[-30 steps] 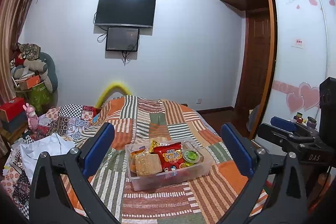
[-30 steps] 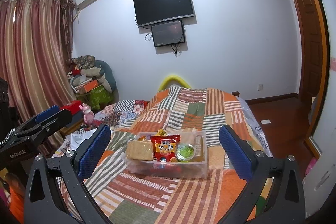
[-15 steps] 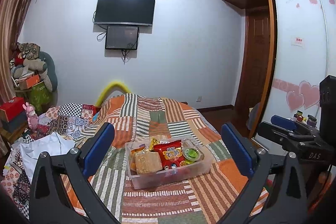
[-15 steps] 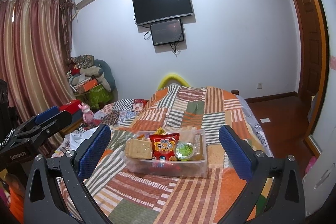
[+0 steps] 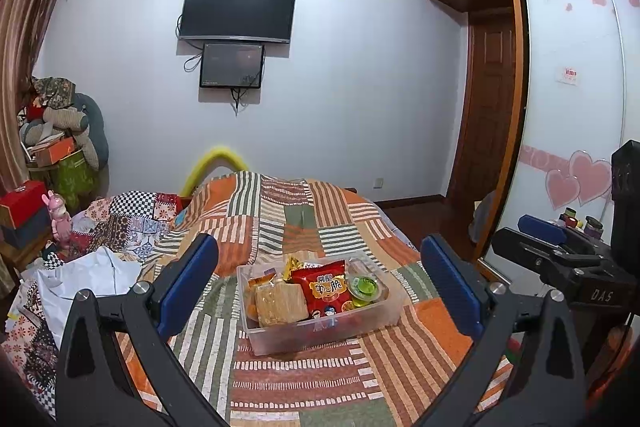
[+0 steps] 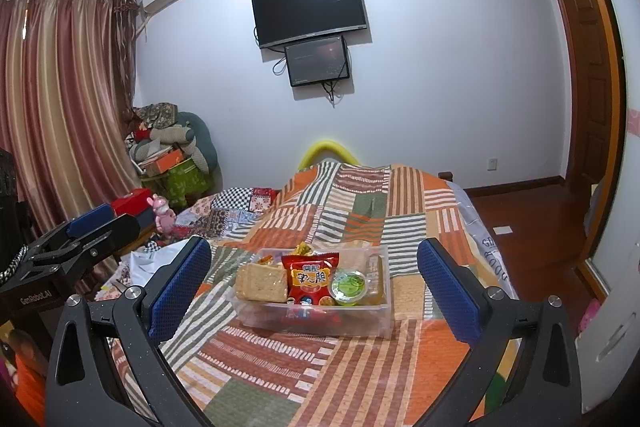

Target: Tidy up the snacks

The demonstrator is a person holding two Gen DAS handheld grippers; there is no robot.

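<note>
A clear plastic bin of snacks sits on the striped patchwork bed. Inside lie a red chip bag, a pack of crackers, a green jelly cup and yellow wrappers behind them. My left gripper is open and held well short of the bin, which shows between its blue pads. My right gripper is likewise open and empty, off to the right of the left one. Each gripper shows at the edge of the other's view.
The patchwork bedspread covers the bed, with crumpled white cloth and checked bedding at its left. A pink toy, boxes and stuffed bags stand by the curtain. A wardrobe and wooden floor lie to the right.
Both grippers have drifted slightly nearer the bin, which sits a touch higher in both views. Their jaws stay open as before.
</note>
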